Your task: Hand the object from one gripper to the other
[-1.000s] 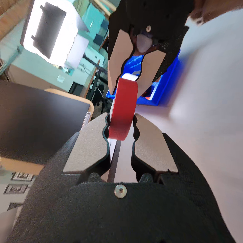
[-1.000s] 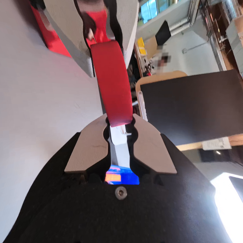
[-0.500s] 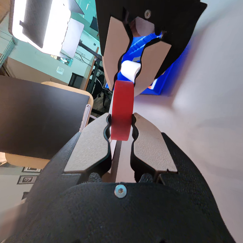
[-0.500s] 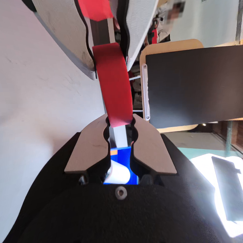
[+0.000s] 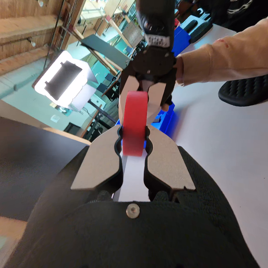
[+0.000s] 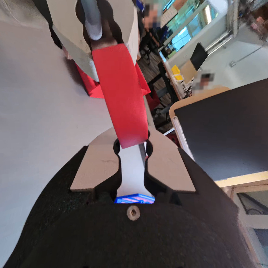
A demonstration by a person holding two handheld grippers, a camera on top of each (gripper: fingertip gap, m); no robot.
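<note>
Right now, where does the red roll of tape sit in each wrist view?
Left wrist view: the red roll of tape stands centre frame, edge-on, between the left claw tips.
Right wrist view: the roll runs from upper centre down to the right claw.
Shared landmark: the blue plastic bin.

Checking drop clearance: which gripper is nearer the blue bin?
Right. The right gripper hangs just over the blue bin; the left gripper is on the far side of the red tape roll from it.
</note>
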